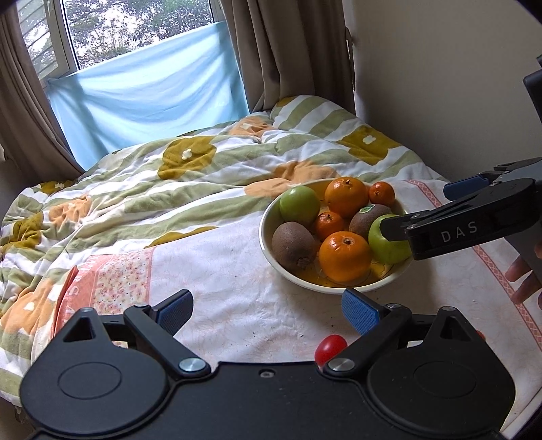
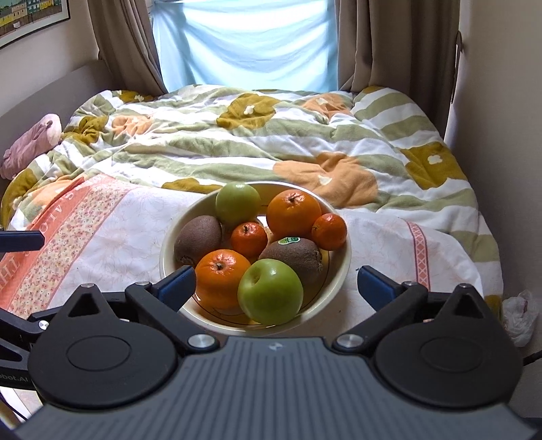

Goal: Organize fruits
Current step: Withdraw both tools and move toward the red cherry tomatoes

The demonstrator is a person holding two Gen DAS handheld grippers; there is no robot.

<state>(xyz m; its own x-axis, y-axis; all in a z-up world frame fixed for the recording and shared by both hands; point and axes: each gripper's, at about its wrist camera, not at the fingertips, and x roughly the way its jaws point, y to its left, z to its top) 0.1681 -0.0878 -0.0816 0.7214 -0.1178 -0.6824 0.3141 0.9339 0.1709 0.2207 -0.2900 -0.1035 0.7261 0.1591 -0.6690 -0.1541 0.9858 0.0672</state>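
A home bedroom. A bed [image 2: 237, 142] fills the room, covered by a rumpled flowered quilt [image 1: 189, 162], with brown curtains [image 2: 128, 44] framing a window [image 1: 135, 27] half-covered by blue cloth [image 1: 149, 98]. A framed picture [image 2: 30, 17] hangs on the wall, and a pink soft toy [image 2: 30, 142] lies at the bed's edge.

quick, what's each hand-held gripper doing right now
left hand-held gripper: open, holding nothing.
right hand-held gripper: open, empty, by the green apple.
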